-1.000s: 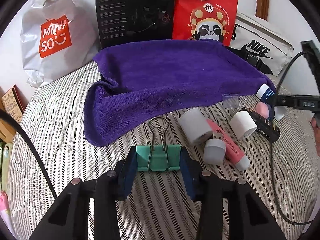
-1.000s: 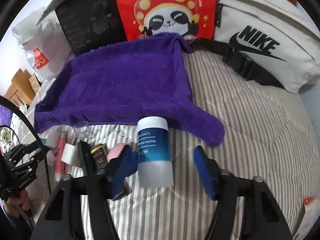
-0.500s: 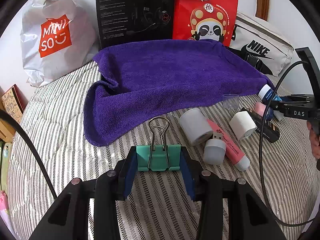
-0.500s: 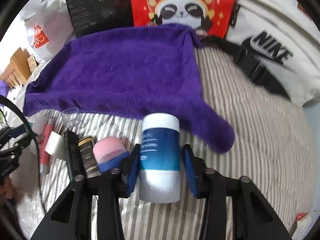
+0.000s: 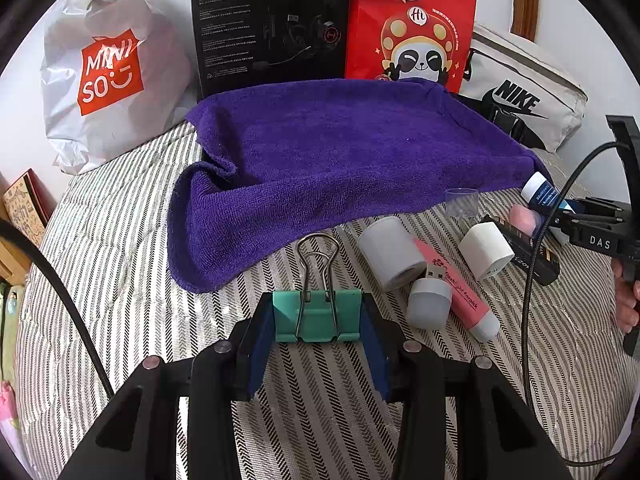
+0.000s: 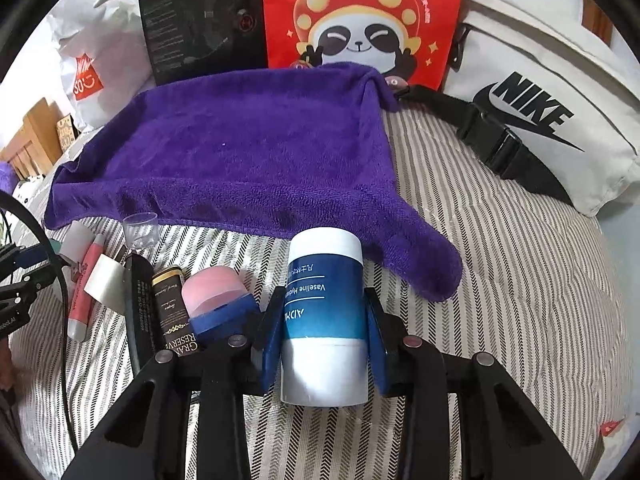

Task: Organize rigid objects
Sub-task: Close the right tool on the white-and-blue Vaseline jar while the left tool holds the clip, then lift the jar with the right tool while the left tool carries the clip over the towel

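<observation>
The left gripper (image 5: 317, 316) pinches the green clip (image 5: 316, 316) just short of the towel (image 5: 340, 152), the right gripper (image 6: 323, 320) clamps the smooth tube (image 6: 324, 312), which could slip from its pads when lifted.

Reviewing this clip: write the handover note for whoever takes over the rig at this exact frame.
Left tongs: shut on the teal metal binder clip, just above the striped bedcover.
Right tongs: shut on the blue-and-white Vaseline tube, lying on its side.
Purple towel: nothing on it yet.
Loose near its front edge: two white cylinders, pink highlighter, USB plug, clear cup, black-gold box, pink-capped item.
Left: probably place both held items, then sort the rest.
</observation>
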### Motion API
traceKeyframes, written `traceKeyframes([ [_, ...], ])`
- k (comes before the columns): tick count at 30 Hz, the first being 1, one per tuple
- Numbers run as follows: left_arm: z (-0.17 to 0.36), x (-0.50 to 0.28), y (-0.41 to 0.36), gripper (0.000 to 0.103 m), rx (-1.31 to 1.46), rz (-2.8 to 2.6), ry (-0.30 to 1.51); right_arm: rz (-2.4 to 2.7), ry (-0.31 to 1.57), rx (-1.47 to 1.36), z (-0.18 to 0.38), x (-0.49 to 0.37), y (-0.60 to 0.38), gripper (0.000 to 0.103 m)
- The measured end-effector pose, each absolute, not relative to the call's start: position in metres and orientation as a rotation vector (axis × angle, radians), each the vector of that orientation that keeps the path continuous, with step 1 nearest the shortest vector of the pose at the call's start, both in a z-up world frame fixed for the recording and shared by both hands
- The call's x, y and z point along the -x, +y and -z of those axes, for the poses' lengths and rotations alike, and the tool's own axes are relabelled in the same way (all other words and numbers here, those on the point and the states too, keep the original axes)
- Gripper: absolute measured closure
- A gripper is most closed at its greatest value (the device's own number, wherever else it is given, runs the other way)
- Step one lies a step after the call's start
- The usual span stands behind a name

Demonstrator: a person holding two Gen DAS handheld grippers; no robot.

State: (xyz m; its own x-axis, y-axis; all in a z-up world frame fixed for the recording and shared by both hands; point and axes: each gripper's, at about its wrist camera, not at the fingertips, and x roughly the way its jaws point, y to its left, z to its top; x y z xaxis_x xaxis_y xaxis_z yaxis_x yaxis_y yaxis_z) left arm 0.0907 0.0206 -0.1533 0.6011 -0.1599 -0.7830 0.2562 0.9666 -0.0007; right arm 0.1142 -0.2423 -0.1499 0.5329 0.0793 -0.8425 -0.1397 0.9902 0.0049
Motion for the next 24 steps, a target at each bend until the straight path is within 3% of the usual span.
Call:
traceKeyframes([
  [24,0.147,-0.079,0.028,0.064,-0.015,0.216,0.942,-0.216,0.998,-0.085,0.134,-0.094,-0.265,0.067],
])
